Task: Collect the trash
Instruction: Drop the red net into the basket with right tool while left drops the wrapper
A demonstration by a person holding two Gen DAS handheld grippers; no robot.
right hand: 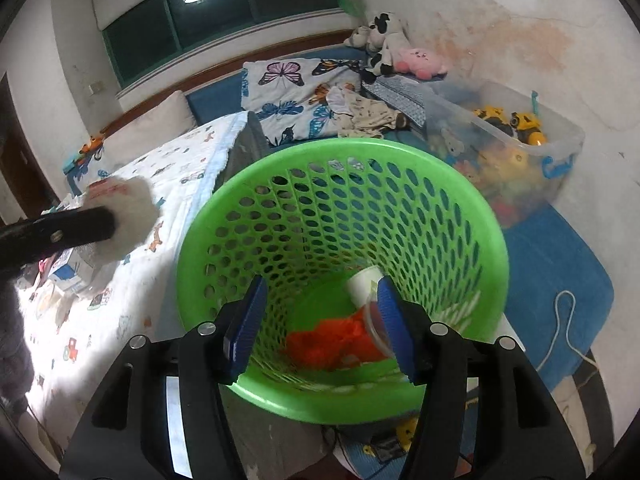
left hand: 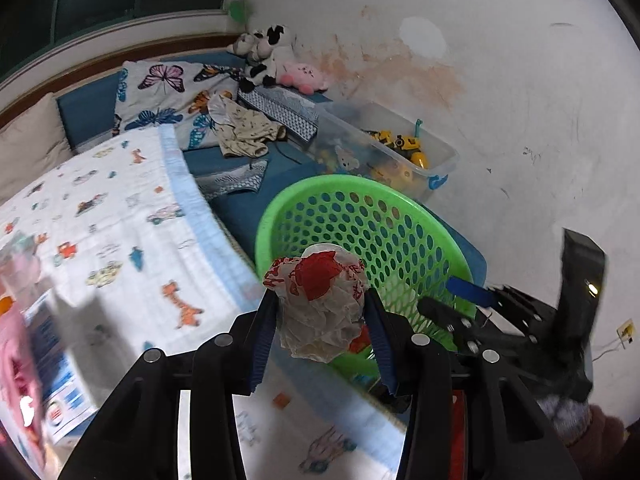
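1. Beside the bed, a green perforated basket stands with its mouth open upward. It looks light, so a knock from either gripper could tip it and spill what it already holds.
2. Inside the basket lie an orange crumpled wrapper, a white paper cup and what looks like a clear plastic cup, so the collecting seems partly done.
3. Over the basket mouth the right gripper hangs with its blue pads wide apart and nothing between them. It sits where the incoming trash may fall, so the two grippers could collide.
4. Clamped in the left gripper is a crumpled red-and-white paper wrapper, squeezed between the blue pads. From the right wrist view it is off to the left, over the bed, well apart from the basket rim.
5. Released there, the wrapper would land on the patterned blanket rather than in the basket. Loose paper may also slip or snag on a pad.
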